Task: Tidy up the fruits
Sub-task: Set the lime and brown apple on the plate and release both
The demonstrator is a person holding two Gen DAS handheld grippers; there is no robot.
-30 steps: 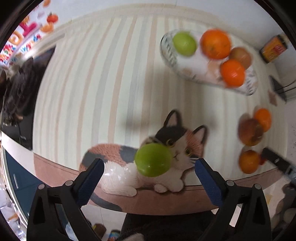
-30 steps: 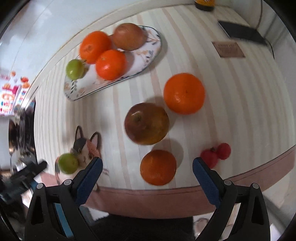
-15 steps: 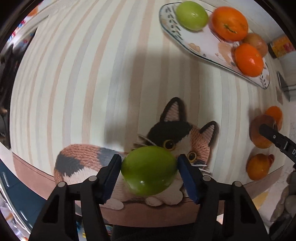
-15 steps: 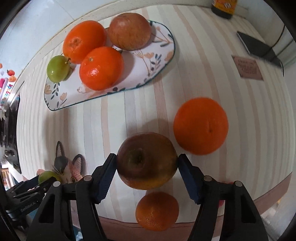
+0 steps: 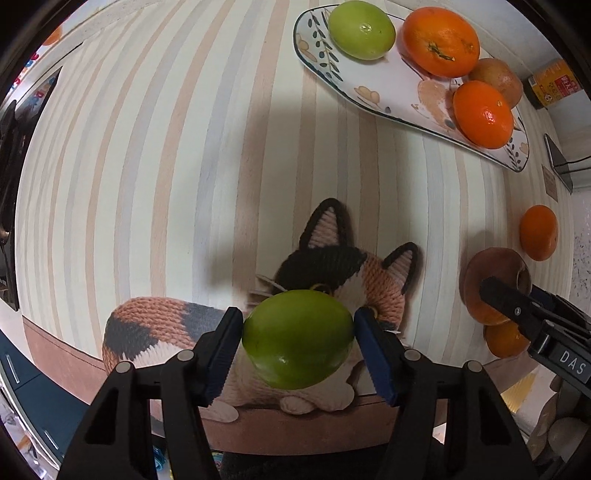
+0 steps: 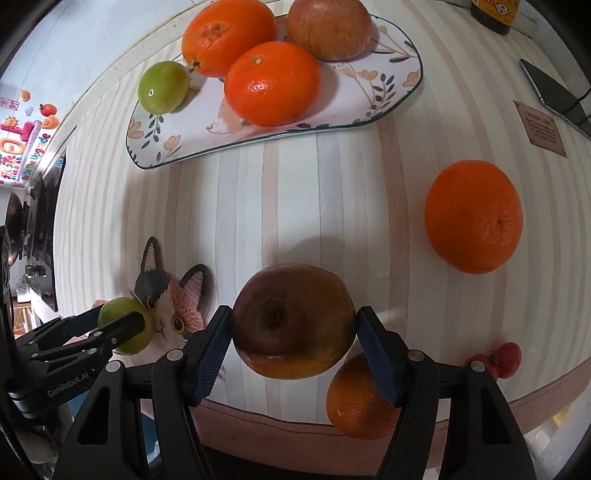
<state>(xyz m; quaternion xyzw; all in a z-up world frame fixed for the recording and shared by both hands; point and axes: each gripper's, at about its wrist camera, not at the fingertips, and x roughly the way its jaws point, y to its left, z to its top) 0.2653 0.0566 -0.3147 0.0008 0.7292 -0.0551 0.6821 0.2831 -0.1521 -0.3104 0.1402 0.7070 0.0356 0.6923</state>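
Note:
My left gripper (image 5: 298, 345) is shut on a green fruit (image 5: 297, 338), held over the cat picture on the striped mat. My right gripper (image 6: 293, 332) is shut on a brown-red apple (image 6: 291, 321). The floral plate (image 6: 388, 85) lies at the back with a green fruit (image 6: 162, 86), two oranges (image 6: 271, 83) and a brown apple (image 6: 328, 27) on it. A large orange (image 6: 472, 216) lies on the mat to the right, a smaller orange (image 6: 354, 402) below the held apple. In the left wrist view the plate (image 5: 388, 96) is at the upper right.
Two small red fruits (image 6: 498, 360) lie near the mat's front right edge. A dark bottle (image 6: 493, 11), a brown card (image 6: 541, 127) and a phone (image 6: 550, 92) are at the back right. The table's front edge runs just below both grippers.
Both grippers closed: the left on the green fruit, the right on the brown-red apple. Each fruit now sits fully between the pads and nearer the camera.

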